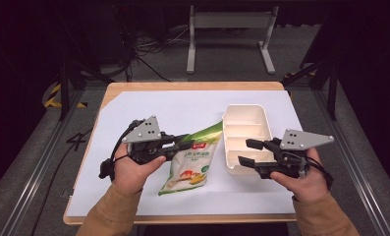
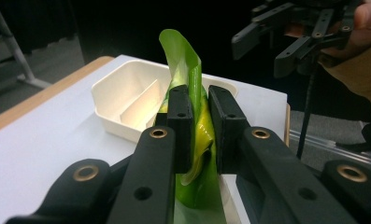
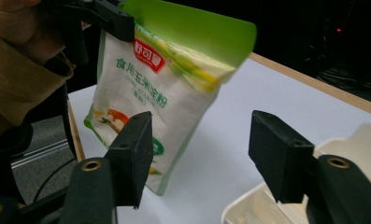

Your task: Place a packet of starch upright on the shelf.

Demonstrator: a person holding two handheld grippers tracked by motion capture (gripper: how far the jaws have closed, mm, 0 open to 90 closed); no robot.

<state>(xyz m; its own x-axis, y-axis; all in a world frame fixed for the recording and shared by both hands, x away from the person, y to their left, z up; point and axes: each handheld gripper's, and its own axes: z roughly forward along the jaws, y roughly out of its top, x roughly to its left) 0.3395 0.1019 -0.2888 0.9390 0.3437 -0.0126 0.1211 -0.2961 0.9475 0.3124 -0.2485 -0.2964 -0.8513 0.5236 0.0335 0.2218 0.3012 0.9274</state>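
Already the pouch (image 1: 191, 163) was gripped: the left gripper (image 1: 179, 145) had its jaws clamped on the green top edge, lifting that end while the bottom looked to rest on the white sheet (image 1: 148, 105) of the desk, just beside the tray (image 1: 246, 112). The tray's compartments were bare. The right gripper (image 1: 248, 152) hovered over the tray's near end, jaws apart, holding nothing. Likely left: getting the pouch into the tray.
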